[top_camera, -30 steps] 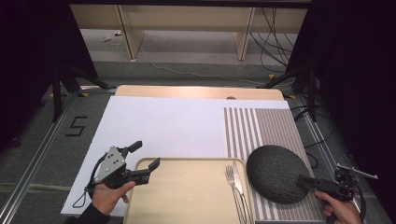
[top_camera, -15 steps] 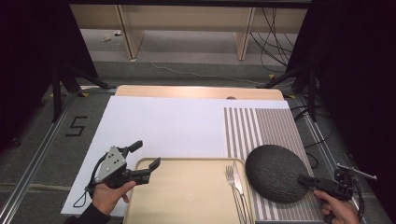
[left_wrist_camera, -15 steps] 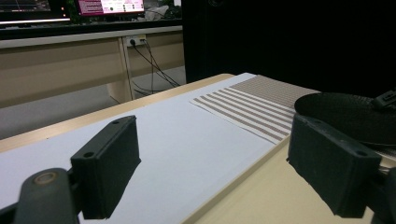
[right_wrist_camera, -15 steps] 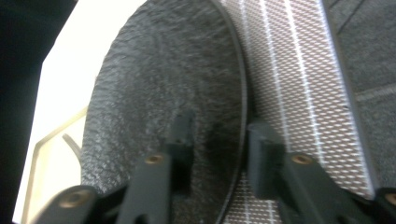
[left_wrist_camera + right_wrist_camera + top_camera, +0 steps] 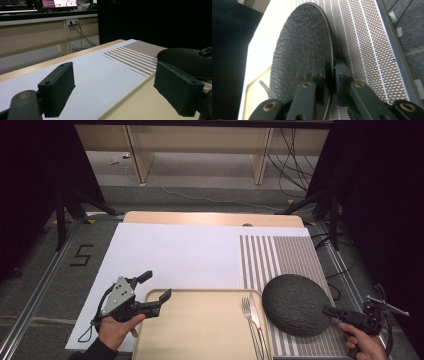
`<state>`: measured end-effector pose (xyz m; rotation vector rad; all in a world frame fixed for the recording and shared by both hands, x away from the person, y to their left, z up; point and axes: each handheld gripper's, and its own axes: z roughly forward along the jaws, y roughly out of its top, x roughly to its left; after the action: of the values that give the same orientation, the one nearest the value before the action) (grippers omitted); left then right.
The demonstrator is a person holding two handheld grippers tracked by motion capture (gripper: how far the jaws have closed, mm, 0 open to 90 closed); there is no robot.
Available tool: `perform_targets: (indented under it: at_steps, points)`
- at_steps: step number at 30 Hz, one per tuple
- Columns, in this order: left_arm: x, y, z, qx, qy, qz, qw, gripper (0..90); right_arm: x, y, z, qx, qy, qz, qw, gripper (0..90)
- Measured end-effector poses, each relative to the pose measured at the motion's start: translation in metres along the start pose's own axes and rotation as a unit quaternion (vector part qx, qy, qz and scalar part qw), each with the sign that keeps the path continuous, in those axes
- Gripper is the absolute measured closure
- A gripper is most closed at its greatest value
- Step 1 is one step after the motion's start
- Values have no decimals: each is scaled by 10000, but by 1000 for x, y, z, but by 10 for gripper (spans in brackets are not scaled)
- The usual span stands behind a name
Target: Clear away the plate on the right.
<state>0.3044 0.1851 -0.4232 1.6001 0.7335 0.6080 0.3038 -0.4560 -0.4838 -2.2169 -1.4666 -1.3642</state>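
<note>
A dark textured round plate [image 5: 296, 304] lies on the striped placemat [image 5: 280, 260], right of a tan tray [image 5: 200, 335]. My right gripper [image 5: 331, 311] reaches its near right edge. In the right gripper view the plate's [image 5: 302, 50] rim sits between the two jaws, which have just been closing and now pinch it, so my right gripper [image 5: 329, 72] is shut on the rim. My left gripper [image 5: 155, 286] stands open at the tray's far left corner. One jaw is over the white mat [image 5: 100, 72], the other over the tray [image 5: 140, 105].
A fork [image 5: 248, 320] and a knife [image 5: 256, 317] lie on the tray's right side, close to the plate. The white mat [image 5: 175, 255] covers the left and middle of the table. Cables and table legs lie beyond the far edge.
The right gripper's jaws have drawn together on the plate's rim. Both hands, the plate and the tray stay where they were.
</note>
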Motion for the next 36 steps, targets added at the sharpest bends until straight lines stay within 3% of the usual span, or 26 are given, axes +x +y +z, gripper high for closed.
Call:
perform_targets:
  at_steps: [4,8,25,36]
  points:
    - [0,0,0,6,0,-5,10000,163,1,1,-5,-156,66,52,9998,836]
    - [0,0,0,10,0,2,10000,163,0,2,-11,-353,344,150,9987,869]
    - [0,0,0,6,0,7,10000,163,16,3,-15,-476,259,-157,9984,879]
    - [1,0,0,4,25,-29,10000,163,16,3,-19,-565,260,-92,9980,876]
